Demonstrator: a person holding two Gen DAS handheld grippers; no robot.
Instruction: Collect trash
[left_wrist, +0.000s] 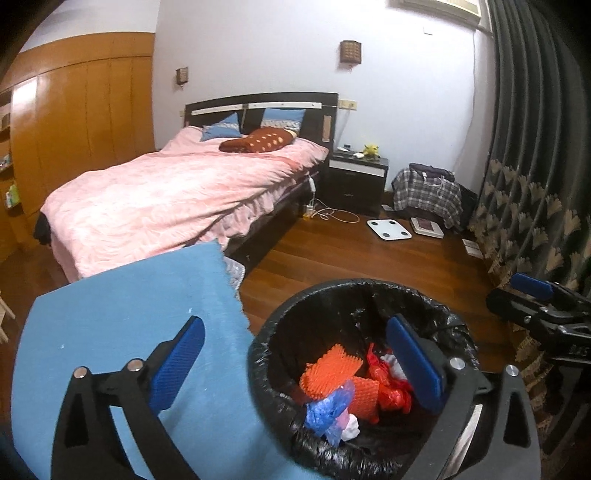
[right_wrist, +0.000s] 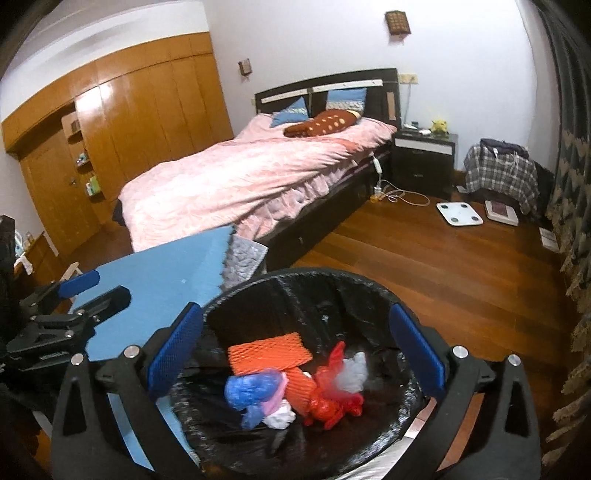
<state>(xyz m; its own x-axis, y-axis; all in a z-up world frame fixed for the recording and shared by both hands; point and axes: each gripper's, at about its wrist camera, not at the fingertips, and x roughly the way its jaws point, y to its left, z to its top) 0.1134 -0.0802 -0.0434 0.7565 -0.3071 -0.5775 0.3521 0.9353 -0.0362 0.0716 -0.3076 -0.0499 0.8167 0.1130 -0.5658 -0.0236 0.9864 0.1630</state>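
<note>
The bin (right_wrist: 317, 291), lined with a black bag, stands on the wooden floor (right_wrist: 443, 266) just beside a blue mat (right_wrist: 159, 280); it sits directly below both grippers. Inside lie the collected scraps: two pieces of orange foam netting (right_wrist: 267, 352), one red plastic bag (right_wrist: 332, 402), one blue plastic bag (right_wrist: 251, 391), and at least two white crumpled bits (right_wrist: 354, 373); the exact count of small scraps cannot be told.

The right gripper (right_wrist: 295, 354) hangs over the bin mouth, jaws spread wide, nothing between them; the left gripper (left_wrist: 291, 362) is likewise released and empty, one finger over the mat, the other over the bin.

Judgement: the drop appears done; the step in hand is likely withdrawal or a search for more trash. To do it well, lift clear without snagging the liner's rim; keep the fingers off the bag edge.

Beyond: one bed (right_wrist: 258, 170), one nightstand (right_wrist: 424, 158), two scales (right_wrist: 460, 213) on the floor.
</note>
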